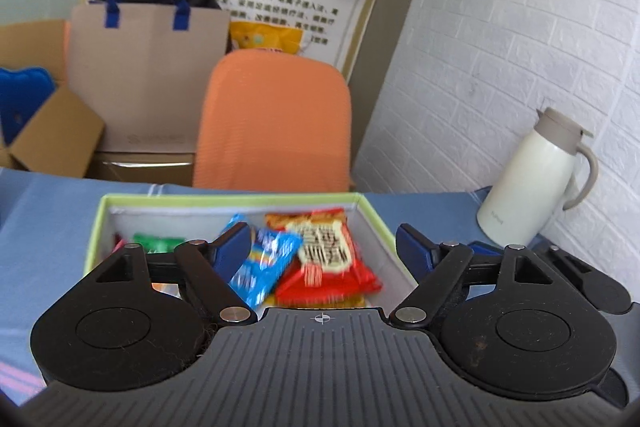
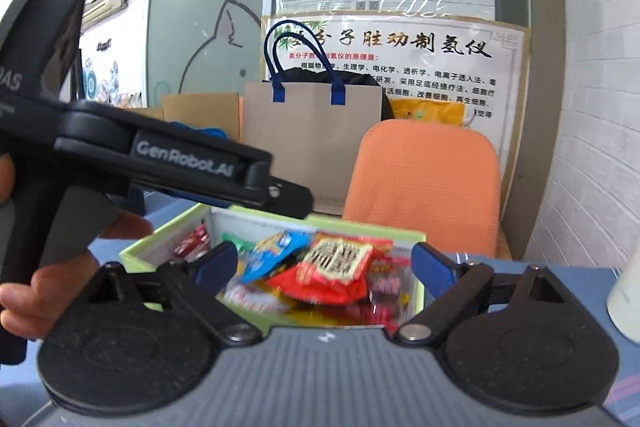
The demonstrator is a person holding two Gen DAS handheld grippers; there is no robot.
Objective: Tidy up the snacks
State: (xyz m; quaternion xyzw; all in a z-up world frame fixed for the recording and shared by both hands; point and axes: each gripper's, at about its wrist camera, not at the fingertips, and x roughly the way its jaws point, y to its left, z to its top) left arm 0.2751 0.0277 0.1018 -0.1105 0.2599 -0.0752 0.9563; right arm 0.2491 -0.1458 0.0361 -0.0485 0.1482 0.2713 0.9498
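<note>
left gripper (image 1: 320, 247): jaws stood wide, nothing between the blue pads, hovering over the near edge of the box
right gripper (image 2: 324, 267): also wide open and empty, pads apart above the box's near side
left gripper from the right view: black body crossed the left of the frame at a slant, a hand (image 2: 36, 291) wrapped round its handle
box (image 1: 240, 199): green-rimmed, pale inside, sat open on the table (image 1: 44, 219) right in front of both grippers
snacks: all piled loose inside the box, none held
red pack (image 1: 324, 259): red and white with big characters, lay on top of the heap, towards the right half
blue pack (image 1: 260, 267): tilted, lay just left of the red pack and touching it
green pack (image 1: 154, 241): back left of the box, mostly hidden behind a gripper link
smaller red wrapper (image 2: 192, 241): leaned against the left wall of the box
other wrappers: yellow and pink bits under the red pack, too blurry to tell apart
jug (image 1: 528, 179): cream, with a handle, stood upright on the table's far right by the white brick wall, well apart from the box
chair (image 1: 276, 119): orange back, just behind the table
paper bag (image 1: 148, 75): brown with blue handles, behind the chair to the left, beside cardboard boxes
</note>
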